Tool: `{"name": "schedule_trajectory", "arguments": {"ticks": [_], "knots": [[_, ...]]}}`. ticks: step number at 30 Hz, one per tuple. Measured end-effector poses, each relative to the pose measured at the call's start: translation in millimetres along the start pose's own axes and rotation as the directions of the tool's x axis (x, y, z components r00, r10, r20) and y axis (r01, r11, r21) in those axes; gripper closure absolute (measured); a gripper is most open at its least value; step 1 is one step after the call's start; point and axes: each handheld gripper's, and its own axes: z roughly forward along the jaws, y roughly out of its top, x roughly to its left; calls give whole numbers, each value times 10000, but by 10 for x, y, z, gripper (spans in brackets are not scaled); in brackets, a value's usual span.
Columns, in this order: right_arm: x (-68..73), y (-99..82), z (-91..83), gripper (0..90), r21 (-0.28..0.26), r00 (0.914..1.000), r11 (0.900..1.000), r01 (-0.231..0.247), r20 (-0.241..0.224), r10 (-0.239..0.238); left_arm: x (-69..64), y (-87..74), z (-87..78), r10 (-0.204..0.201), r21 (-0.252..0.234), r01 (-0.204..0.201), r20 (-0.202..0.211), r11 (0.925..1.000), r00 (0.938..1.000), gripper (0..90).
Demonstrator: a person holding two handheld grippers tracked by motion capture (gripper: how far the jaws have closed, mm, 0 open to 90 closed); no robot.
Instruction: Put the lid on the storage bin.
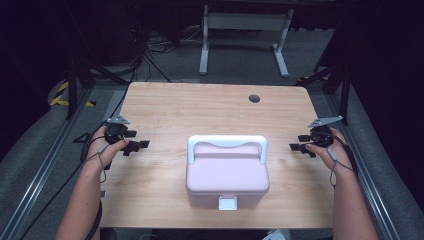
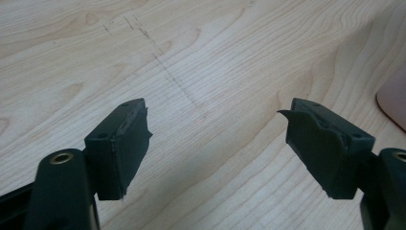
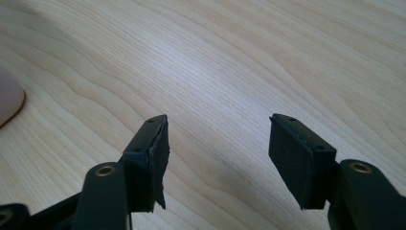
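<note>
Pink box (image 1: 227, 176) sits lid shut near the table's (image 1: 200, 105) front edge, white latch (image 1: 227, 202) facing the person, white handle (image 1: 227, 145) along its far side. No readable label; latch too small to tell. Left gripper (image 1: 142, 145) left of box, jaws spread, nothing between. Right gripper (image 1: 295, 147) right of box, jaws apart, empty. Dark round hole (image 1: 254, 98) beyond the box.

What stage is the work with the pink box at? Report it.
Done: nothing visible; the pink box sits shut, white latch down, handle flat. In hand: left tool and right tool flank it, open and empty. Left: reaching and handling the box.
</note>
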Motion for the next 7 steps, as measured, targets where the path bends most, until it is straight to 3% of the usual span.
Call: {"name": "schedule_trajectory", "arguments": {"ticks": [7], "knots": [[36,17,33,391,42,10000,10000,-44,-79,44,-45,27,17,-143,-186,148,266,9997,9995,196]]}}
